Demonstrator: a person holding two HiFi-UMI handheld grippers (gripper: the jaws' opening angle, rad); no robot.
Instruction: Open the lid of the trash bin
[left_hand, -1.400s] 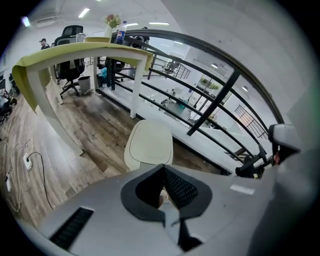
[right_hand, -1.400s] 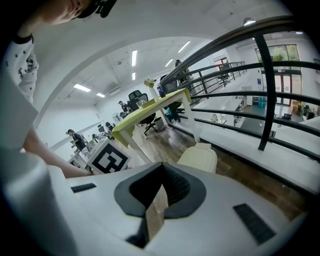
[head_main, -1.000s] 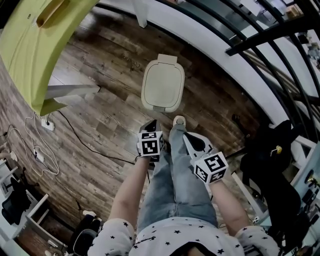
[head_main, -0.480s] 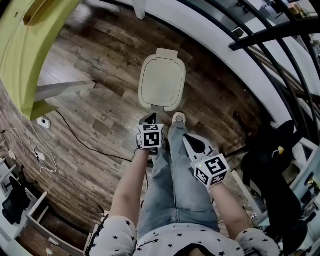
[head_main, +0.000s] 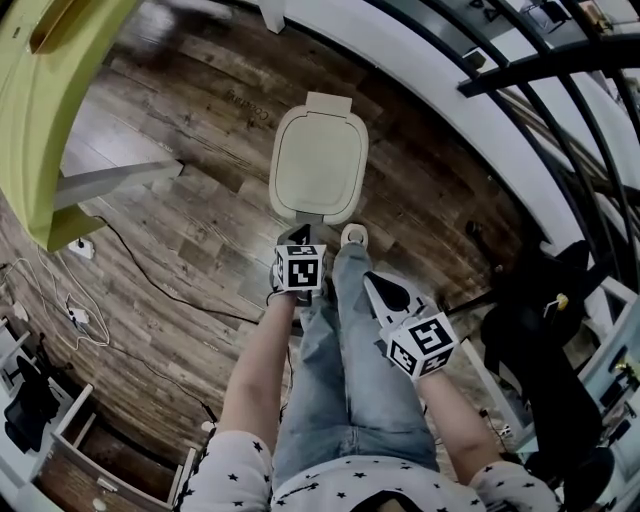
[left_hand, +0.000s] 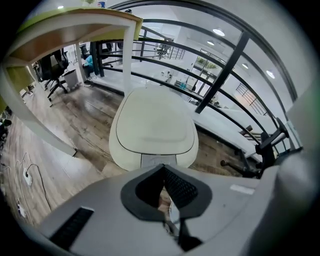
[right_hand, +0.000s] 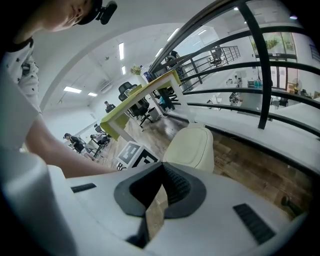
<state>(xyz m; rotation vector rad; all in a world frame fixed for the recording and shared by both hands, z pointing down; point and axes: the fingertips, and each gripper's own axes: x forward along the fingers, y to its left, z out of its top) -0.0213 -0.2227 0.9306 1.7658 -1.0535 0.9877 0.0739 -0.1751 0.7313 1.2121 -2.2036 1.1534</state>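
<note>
Head view: the trash bin (head_main: 318, 165) stands on the wooden floor (head_main: 200, 230) straight ahead of the person, its cream lid down flat. The left gripper (head_main: 298, 236) points at the bin's near edge, just beside it, though I cannot tell whether it touches. The right gripper (head_main: 367, 275) hangs further back, above the person's leg and clear of the bin. A shoe (head_main: 355, 238) sits near the bin's front corner.

Left gripper view: the jaws are pressed together at their tips with nothing between them. Beyond them lies the lid (left_hand: 155, 125), smooth and slightly domed, with a grey front panel (left_hand: 151, 160) at the near edge – the closest part to the jaws.

Right gripper view: these jaws also meet at the tips, empty. The bin (right_hand: 192, 145) shows past them, with the left gripper's marker cube (right_hand: 132, 155) beside it.

The lid looks like thin moulded plastic, so probably light and stiff but slick, with no grip on the dome. The hinge seems to be at the far edge – the near edge by the grey panel is likely the place to press or lift from
</note>
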